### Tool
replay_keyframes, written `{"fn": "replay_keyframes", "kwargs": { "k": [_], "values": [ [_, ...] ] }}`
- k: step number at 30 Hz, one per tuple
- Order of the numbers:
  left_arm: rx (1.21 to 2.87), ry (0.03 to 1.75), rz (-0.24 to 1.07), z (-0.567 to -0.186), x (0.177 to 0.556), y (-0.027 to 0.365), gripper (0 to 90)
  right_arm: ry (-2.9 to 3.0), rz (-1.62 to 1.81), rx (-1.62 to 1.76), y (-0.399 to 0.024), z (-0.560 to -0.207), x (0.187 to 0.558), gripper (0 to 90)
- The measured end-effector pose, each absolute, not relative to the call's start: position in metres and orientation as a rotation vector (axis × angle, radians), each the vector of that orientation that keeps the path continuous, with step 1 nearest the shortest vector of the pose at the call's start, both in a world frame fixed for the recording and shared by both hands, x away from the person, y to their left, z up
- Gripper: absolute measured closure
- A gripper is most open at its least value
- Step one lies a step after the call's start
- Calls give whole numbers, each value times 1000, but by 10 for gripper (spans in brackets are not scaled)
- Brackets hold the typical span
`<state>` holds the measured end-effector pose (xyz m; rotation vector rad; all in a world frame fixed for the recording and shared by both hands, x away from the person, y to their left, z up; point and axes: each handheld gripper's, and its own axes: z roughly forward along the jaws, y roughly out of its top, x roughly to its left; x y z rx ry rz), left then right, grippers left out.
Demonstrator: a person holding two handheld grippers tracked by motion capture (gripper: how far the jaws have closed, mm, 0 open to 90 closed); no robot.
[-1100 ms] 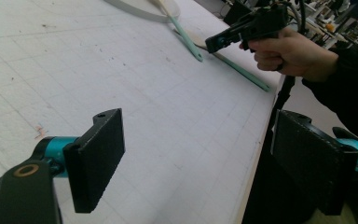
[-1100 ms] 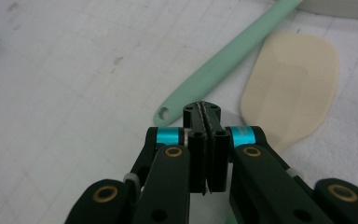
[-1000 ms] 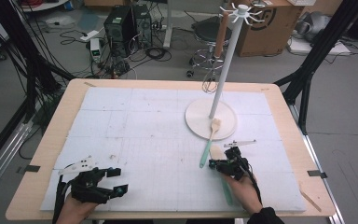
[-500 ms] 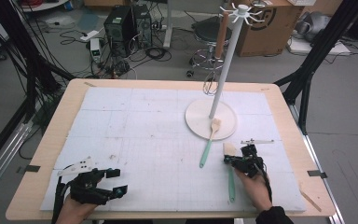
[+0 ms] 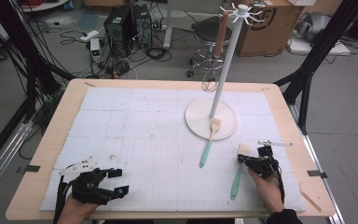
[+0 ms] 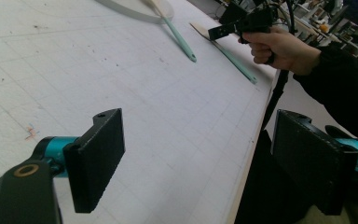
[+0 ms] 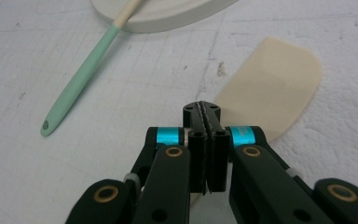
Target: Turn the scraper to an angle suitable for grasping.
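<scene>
Broadly, a wooden table (image 5: pixel 51 140) is seen covered by a white gridded mat (image 5: pixel 140 140), and on the mat's far right part a round white stand base (image 5: pixel 200 122) is set, from which a tall white pole (image 5: pixel 223 70) rises. A mint-handled brush (image 5: pixel 208 142) is laid with its pale head on the base rim and its handle running down onto the mat. Just to the right of it, a second utensil, a spatula (image 5: pixel 237 172) with a mint handle and a cream blade, is laid flat on the mat near the table's right edge. The right gripper (image 5: pixel 254 161) is held just over the spatula's blade end; in the right gripper view its jaws are seen pressed fully together with nothing between them, the cream blade (image 7: pixel 279 84) lying on the mat just beyond the tips. The left gripper (image 5: pixel 117 181) is kept at the near left of the table, well apart from both utensils, with its jaws spread wide and nothing between them.
</scene>
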<state>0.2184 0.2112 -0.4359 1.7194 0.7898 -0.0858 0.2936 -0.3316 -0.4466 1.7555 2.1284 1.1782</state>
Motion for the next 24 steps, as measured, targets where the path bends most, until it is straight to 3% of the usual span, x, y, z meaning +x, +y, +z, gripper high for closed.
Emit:
{"fn": "replay_keyframes", "kwargs": {
  "k": [9, 19, 24],
  "values": [
    [1721, 789, -86, -436, 219, 211, 180, 2150, 1281, 1787, -341, -446, 285, 895],
    [1727, 782, -90, -436, 218, 208, 180, 2255, 1264, 1765, -348, -453, 218, 894],
    [1728, 770, -95, -434, 219, 204, 180, 2292, 1308, 1745, -330, -455, 209, 894]
  ]
}}
